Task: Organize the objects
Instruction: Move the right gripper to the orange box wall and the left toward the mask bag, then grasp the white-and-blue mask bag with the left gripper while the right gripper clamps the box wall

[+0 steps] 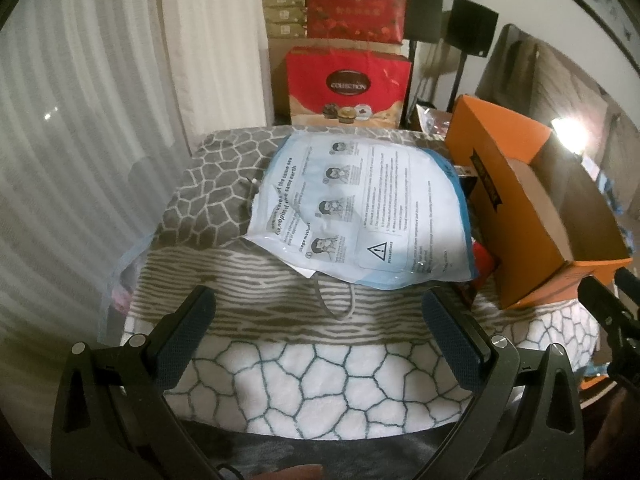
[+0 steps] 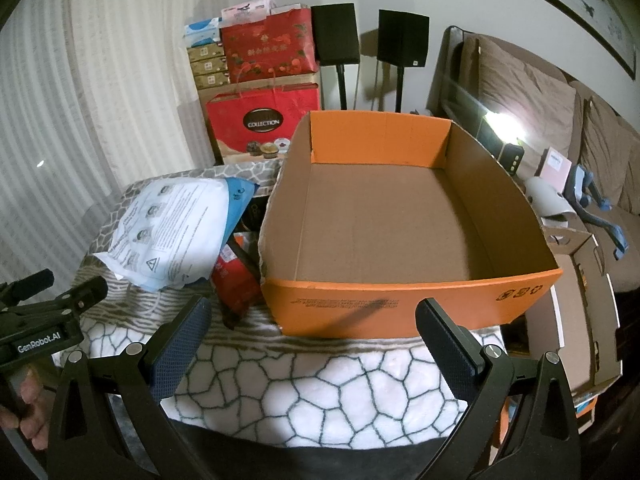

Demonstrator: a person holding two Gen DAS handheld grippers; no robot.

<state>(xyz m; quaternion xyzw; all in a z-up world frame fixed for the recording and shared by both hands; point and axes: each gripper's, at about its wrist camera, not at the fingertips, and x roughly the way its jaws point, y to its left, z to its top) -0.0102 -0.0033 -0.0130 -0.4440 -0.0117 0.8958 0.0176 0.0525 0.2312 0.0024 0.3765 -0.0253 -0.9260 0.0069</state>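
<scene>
The left gripper [image 1: 318, 308] hovered level with its jaws spread wide and nothing between them. The right gripper [image 2: 312, 320] did likewise just beside it, a hand [image 2: 28, 412] gripping the left handle.

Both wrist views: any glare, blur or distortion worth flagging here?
Left wrist view: strong fisheye bending with dark corners; lamp glare blows out at right; the printed white bag reads slightly soft. Right wrist view: same distortion; glare behind the orange box; box interior evenly lit and legible.
</scene>
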